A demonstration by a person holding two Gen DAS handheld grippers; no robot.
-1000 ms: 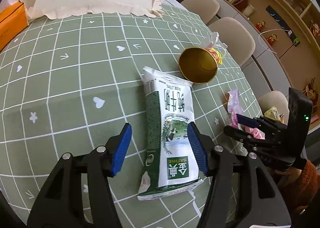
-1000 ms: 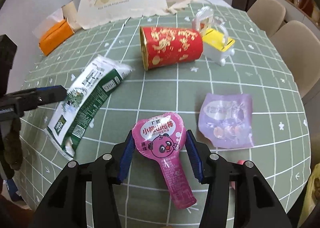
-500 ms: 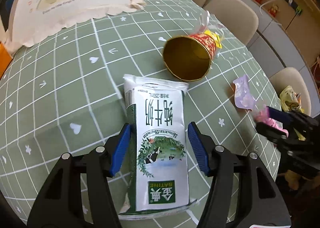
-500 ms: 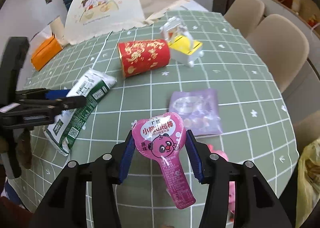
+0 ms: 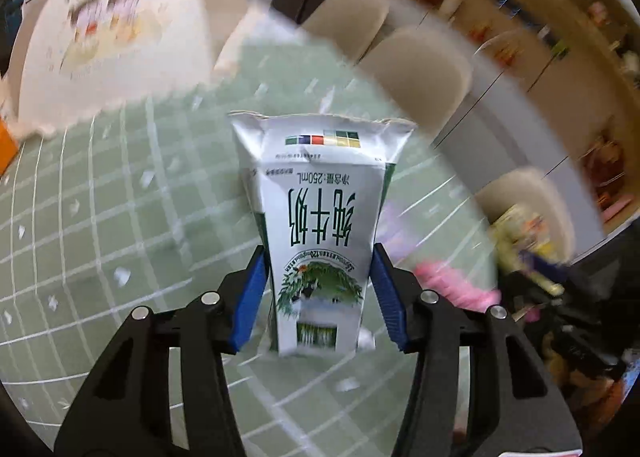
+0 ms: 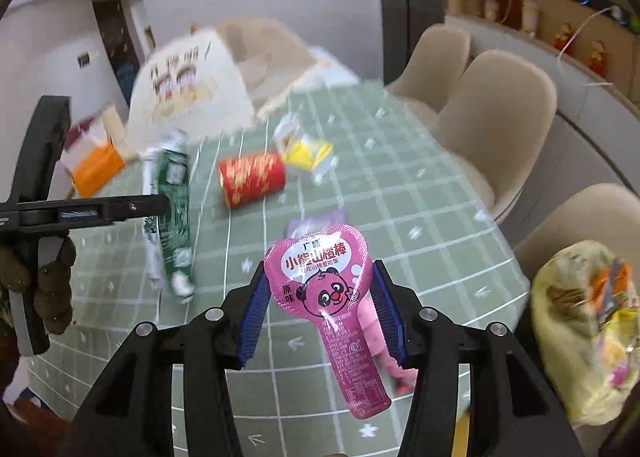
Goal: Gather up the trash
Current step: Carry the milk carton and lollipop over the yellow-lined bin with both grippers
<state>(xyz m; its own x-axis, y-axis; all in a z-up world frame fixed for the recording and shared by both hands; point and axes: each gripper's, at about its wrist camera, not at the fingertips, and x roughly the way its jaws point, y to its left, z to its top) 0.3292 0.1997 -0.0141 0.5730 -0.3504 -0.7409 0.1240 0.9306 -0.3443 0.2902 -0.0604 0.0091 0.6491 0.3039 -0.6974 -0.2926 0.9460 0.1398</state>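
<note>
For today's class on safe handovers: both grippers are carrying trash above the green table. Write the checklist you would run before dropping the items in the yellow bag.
1. Milk pouch between the left gripper pads: ok, though the jaws are closing.
2. Pink snack wrapper held in the right gripper: ok.
3. Both items lifted off the table: ok.
4. Yellow bag in view, lower right: ok.
5. Bag mouth open wide enough: cannot tell.
6. Trash left on table, red cup and purple wrapper: not ok.

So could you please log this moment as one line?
left jaws: closing on milk carton, lifted | right jaws: hold pink snack wrapper, lifted | red cup: on table
</note>
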